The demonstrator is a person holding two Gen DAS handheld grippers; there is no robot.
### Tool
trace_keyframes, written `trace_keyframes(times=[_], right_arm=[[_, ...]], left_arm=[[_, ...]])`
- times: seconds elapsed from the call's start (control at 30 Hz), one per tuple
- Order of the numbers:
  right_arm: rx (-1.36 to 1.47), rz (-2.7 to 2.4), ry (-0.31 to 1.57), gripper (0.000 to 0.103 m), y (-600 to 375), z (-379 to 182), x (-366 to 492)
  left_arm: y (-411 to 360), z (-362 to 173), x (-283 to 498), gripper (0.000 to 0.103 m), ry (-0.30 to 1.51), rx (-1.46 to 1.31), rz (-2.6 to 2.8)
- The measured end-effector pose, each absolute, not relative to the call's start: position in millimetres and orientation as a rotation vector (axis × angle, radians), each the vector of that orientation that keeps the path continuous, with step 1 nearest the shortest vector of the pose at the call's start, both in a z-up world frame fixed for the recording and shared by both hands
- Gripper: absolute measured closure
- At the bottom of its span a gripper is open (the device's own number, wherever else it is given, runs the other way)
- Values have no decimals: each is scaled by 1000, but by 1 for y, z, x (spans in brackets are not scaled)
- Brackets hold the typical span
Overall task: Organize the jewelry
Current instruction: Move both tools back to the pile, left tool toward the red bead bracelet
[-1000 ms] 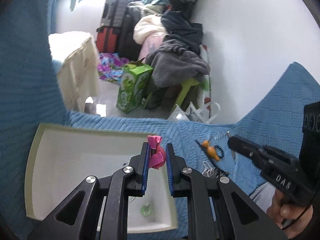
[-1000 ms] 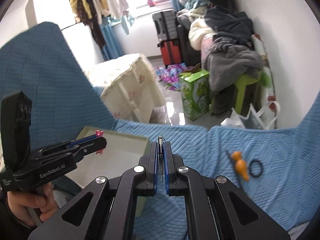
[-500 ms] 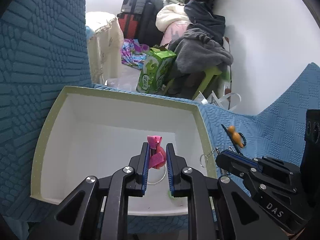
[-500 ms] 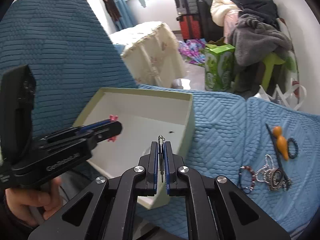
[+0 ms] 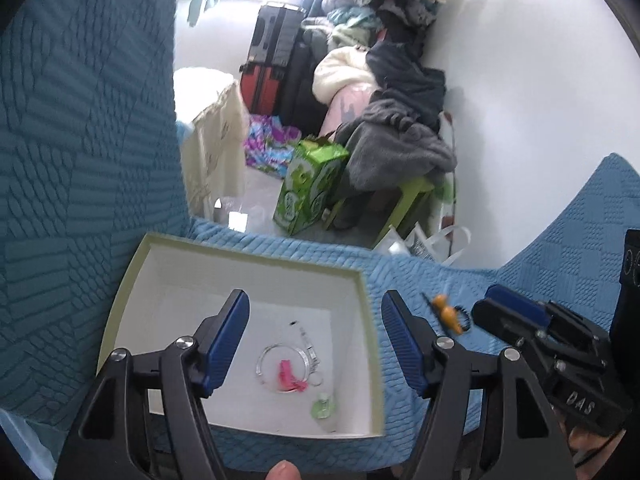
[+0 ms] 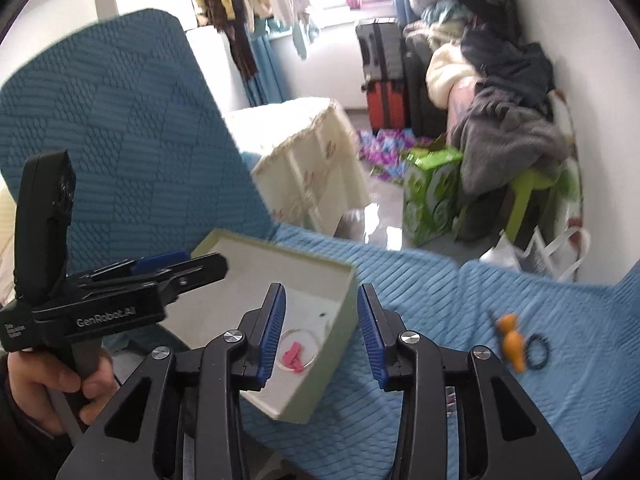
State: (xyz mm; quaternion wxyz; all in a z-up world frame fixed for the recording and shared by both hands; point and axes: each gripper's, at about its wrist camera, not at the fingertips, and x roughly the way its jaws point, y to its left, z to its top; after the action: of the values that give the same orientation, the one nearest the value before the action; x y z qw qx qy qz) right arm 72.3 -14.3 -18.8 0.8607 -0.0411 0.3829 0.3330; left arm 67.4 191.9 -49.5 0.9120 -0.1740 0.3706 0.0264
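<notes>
A pale green box (image 5: 132, 280) with a white inside sits on the blue cover. In it lie a pink hair clip (image 5: 289, 376), a clear bangle (image 5: 264, 364), a thin chain piece (image 5: 306, 338) and a small green item (image 5: 322, 408). My left gripper (image 5: 314, 336) is open and empty above the box. My right gripper (image 6: 322, 334) is open and empty over the box's right wall (image 6: 340, 340). The pink clip (image 6: 293, 356) also shows there. An orange clip (image 6: 512, 340) and a black ring (image 6: 538, 350) lie on the cover to the right.
The blue cover (image 6: 440, 288) rises steeply on the left. Beyond its edge the floor holds a green carton (image 5: 312, 196), a cream draped table (image 6: 304, 168), suitcases (image 6: 384, 80) and a pile of clothes (image 5: 400, 120). A white wall is on the right.
Both grippers opened. The pink clip dropped from the left gripper into the box; the thin piece left the right gripper, and a chain piece now lies in the box.
</notes>
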Motion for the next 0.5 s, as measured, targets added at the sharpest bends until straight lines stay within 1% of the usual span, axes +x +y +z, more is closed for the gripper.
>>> trace_keyframes(times=[0.1, 0.27, 0.5], right_arm=[[-77, 676, 753, 68, -37, -2, 73], [-64, 627, 714, 68, -70, 9, 75], [-53, 558, 732, 68, -114, -7, 79]], left_arm=[[179, -36, 67, 34, 736, -354, 36], [144, -22, 67, 34, 700, -360, -5], [100, -33, 77, 34, 718, -367, -56]])
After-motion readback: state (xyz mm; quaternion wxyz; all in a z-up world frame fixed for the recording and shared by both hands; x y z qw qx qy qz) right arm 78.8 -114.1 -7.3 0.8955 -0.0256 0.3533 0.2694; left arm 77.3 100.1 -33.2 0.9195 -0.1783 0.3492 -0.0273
